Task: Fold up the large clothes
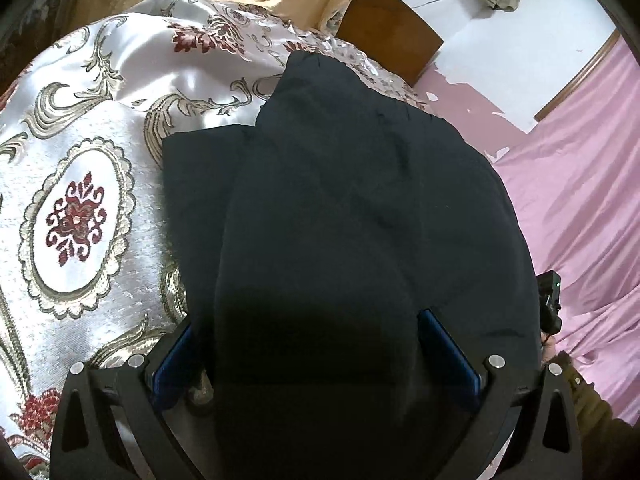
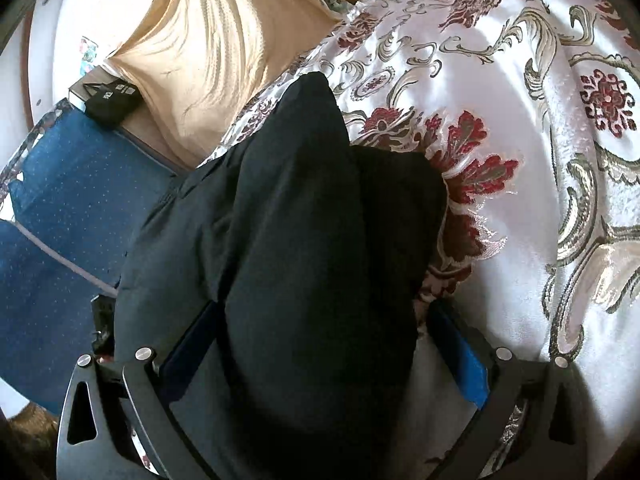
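1. Garment point(image 1: 340, 208), dark navy/black, bulky and already folded over itself, lies on a satin bedspread point(image 1: 88, 152) with gold scrolls and red floral medallions.
2. Left tool point(image 1: 316, 360): jaws spread wide, blue pads on either side of the near end of the garment; cloth bulges up between them, and whether the pads press on it I cannot tell.
3. Right tool point(image 2: 324, 352): jaws at full spread, the garment point(image 2: 288, 240) mounded between them; a gap shows by the right blue pad point(image 2: 468, 364), so no clamp on the fabric.
4. Both tools point down at the garment from the near side.
5. Cream blanket point(image 2: 192, 52) bunched at the far end of the bed.
6. Pink sheet point(image 1: 580, 184) on a neighbouring bed at right in the left wrist view; brown wooden headboard point(image 1: 388, 28) against a white wall.
7. Blue cloth point(image 2: 60, 208) beside the bed at left in the right wrist view; a small black box point(image 2: 112, 100) sits on a wooden ledge beyond it.
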Available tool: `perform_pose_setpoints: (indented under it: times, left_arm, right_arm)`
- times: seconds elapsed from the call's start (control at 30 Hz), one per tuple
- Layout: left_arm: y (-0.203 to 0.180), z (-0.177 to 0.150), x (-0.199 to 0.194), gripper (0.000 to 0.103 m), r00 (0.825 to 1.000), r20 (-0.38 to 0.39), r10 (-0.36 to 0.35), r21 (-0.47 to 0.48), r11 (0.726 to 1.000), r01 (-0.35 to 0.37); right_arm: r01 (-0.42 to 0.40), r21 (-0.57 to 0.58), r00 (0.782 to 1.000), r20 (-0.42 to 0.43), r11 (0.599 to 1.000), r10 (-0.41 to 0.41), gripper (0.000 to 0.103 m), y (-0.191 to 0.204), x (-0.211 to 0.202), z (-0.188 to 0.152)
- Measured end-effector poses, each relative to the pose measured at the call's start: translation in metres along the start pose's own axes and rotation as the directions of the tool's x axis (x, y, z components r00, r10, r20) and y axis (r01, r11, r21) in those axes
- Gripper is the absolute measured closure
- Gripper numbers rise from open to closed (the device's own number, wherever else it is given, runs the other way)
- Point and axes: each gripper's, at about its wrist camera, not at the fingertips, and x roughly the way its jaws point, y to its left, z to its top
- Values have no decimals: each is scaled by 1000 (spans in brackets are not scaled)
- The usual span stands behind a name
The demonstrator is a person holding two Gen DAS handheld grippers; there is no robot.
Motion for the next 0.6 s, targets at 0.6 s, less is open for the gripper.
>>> perform_pose_setpoints:
  times: [0.6]
  left_arm:
    - [-23, 12, 22, 0, 993, -63, 104, 21, 994, -103]
  right_arm:
    - [45, -37, 987, -155, 998, -50, 1, 30, 31, -1]
